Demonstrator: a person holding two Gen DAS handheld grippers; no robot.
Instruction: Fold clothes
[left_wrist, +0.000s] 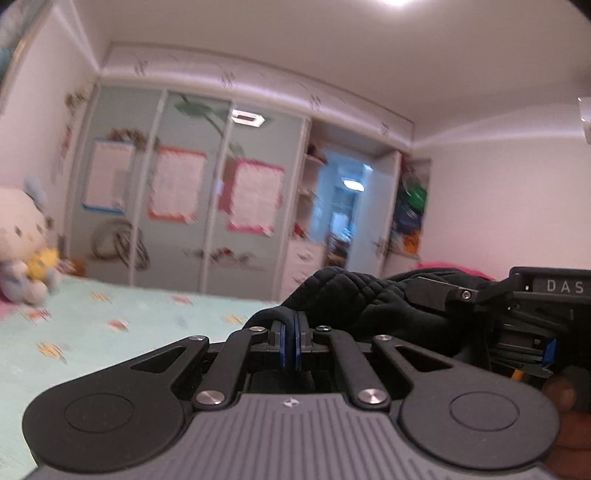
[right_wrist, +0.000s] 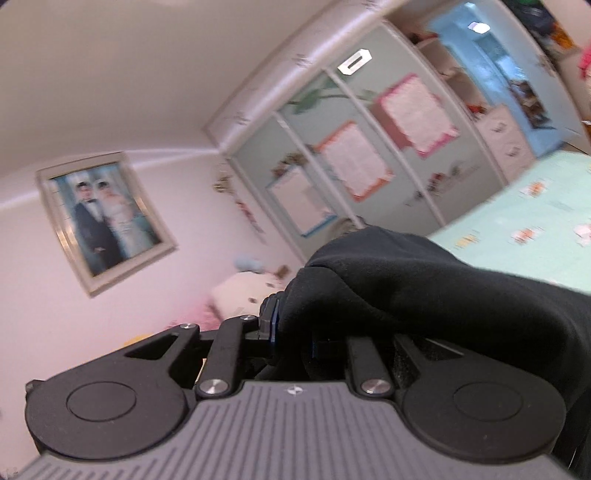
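A black garment (left_wrist: 354, 299) hangs between both grippers, lifted above the pale green bed sheet (left_wrist: 92, 332). My left gripper (left_wrist: 291, 325) is shut, with a thin edge of the black cloth pinched between its blue pads. In the left wrist view the other gripper (left_wrist: 532, 314) sits to the right, buried in the same cloth. In the right wrist view my right gripper (right_wrist: 291, 325) is shut on a thick bunch of the black garment (right_wrist: 424, 291), which drapes over its right finger and hides it. That view is rolled to one side.
A plush toy (left_wrist: 26, 243) sits on the bed at the left. A wardrobe with sliding doors (left_wrist: 192, 192) and posters fills the far wall, beside an open doorway (left_wrist: 343, 214). A framed photo (right_wrist: 103, 218) hangs on the wall. A hand (left_wrist: 565, 406) grips the handle at lower right.
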